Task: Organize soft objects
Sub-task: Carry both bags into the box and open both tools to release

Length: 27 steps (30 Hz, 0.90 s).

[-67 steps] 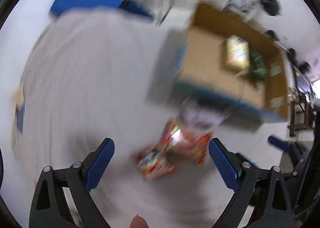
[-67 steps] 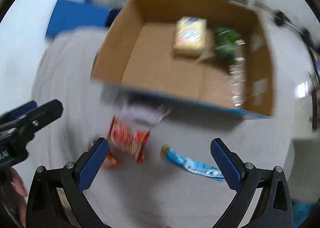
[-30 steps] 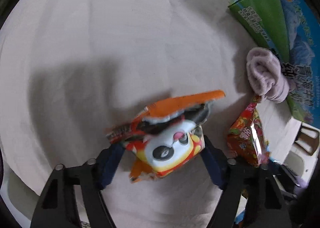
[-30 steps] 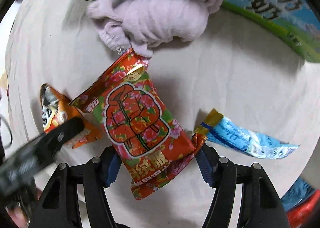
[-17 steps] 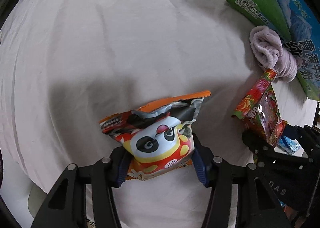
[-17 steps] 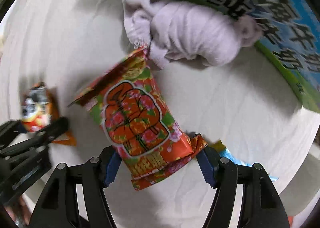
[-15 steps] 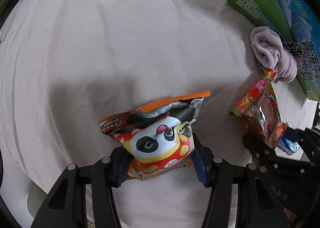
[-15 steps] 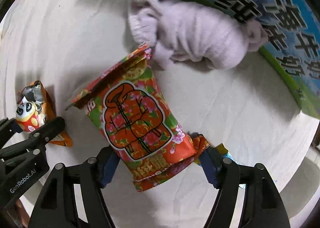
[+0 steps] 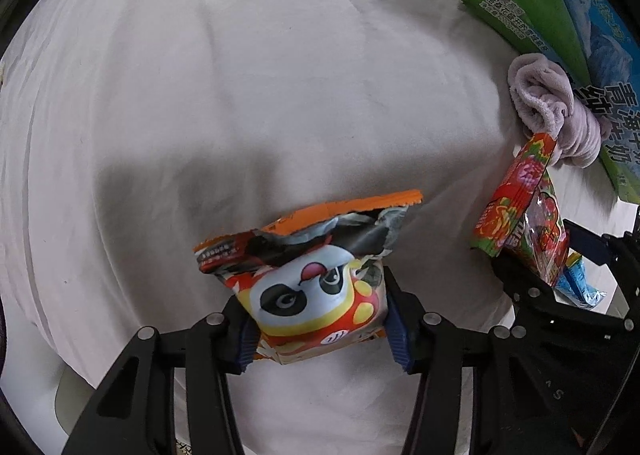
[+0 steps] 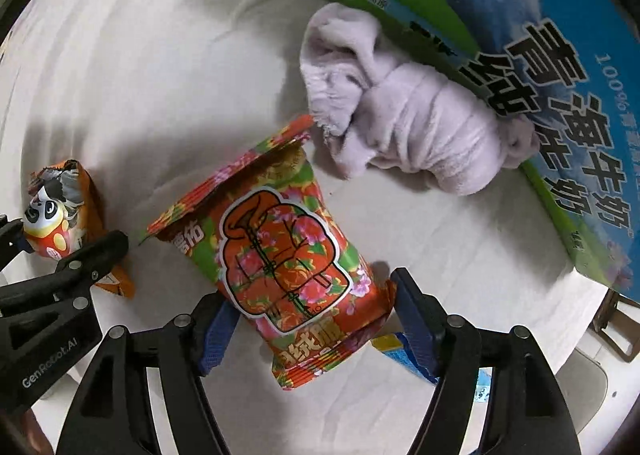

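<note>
Snacks are pinched: left hand-held gripper [image 9: 318, 329] clamps the panda bag [image 9: 316, 291], right hand-held gripper [image 10: 312, 329] clamps the red bag [image 10: 288, 267]. Towel [image 10: 404, 135] lies far right against the box [image 10: 560, 95]. White cloth [image 9: 200, 95] stretches bare to the far left.

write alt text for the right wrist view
The right claw is shut on a red floral snack bag over a white cloth. Beyond it a rolled lilac towel lies against a green and blue box; at left, the left claw holds a panda bag.
</note>
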Each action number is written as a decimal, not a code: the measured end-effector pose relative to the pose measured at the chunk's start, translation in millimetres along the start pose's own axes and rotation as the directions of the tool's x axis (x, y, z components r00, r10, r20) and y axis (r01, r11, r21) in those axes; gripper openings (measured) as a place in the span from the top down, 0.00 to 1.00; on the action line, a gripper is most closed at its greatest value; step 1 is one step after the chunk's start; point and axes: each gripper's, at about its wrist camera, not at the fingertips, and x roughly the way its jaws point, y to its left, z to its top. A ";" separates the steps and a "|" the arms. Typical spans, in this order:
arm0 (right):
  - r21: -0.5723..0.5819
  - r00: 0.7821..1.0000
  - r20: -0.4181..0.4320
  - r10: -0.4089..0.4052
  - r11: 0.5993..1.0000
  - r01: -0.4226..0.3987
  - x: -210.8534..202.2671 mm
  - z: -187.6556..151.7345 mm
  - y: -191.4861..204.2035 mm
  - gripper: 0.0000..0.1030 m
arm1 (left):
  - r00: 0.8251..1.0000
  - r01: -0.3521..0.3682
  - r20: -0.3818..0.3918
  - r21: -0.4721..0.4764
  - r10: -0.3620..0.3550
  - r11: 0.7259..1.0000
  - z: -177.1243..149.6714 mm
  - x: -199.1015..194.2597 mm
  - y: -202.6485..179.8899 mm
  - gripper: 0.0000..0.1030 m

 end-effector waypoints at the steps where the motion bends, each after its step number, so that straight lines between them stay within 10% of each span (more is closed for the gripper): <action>1: 0.005 1.000 0.006 -0.002 1.000 0.002 0.7 -4.5 -7.0 0.31 | 1.000 -0.002 0.003 0.000 0.002 1.000 -2.3 1.2 -2.0 0.54; 17: 0.208 0.975 0.098 0.197 0.954 -0.214 -40.3 -75.8 5.3 0.49 | 0.996 0.010 0.089 0.100 -0.019 0.995 -21.6 -53.5 -29.9 0.61; 27: 0.287 0.938 0.240 0.250 0.905 -0.314 -86.2 -113.0 -71.3 0.50 | 0.973 0.084 0.193 0.207 -0.125 0.975 -20.5 -132.8 -65.9 0.61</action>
